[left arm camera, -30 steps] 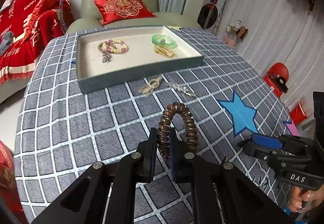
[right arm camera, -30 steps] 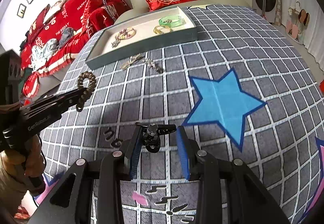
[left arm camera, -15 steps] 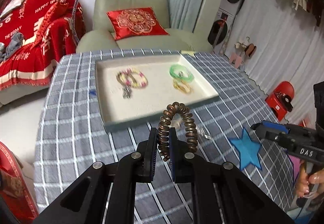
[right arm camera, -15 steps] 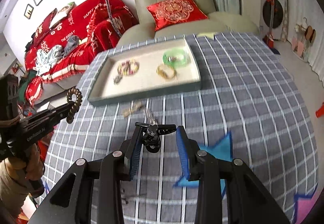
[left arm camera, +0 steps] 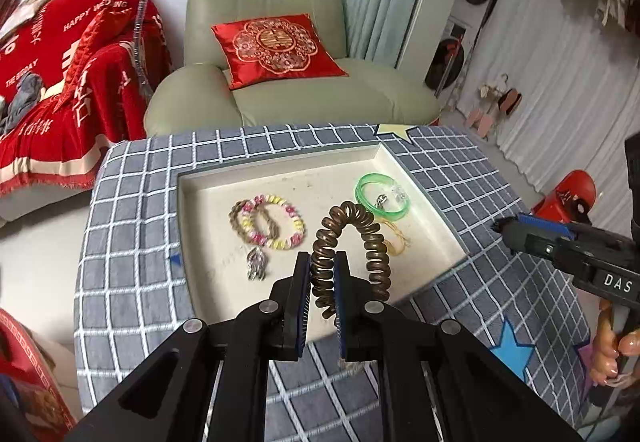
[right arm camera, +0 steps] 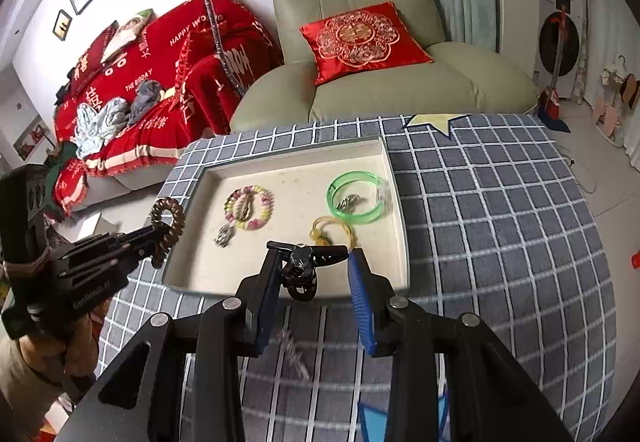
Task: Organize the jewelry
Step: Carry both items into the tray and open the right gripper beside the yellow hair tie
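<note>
My left gripper is shut on a brown spiral hair tie and holds it over the near part of the white tray; it also shows in the right wrist view. My right gripper is shut on a black hair clip above the tray's near edge. In the tray lie a pastel bead bracelet, a green bangle, a yellow cord piece and a silver charm.
The tray sits on a grey checked tablecloth with blue star patches. A silver chain lies on the cloth under my right gripper. A green armchair with a red cushion stands beyond the table, a red-draped sofa to the left.
Both grippers have risen and moved forward toward the tray with their loads; the tray now lies right under the fingertips. The grips are unchanged.
</note>
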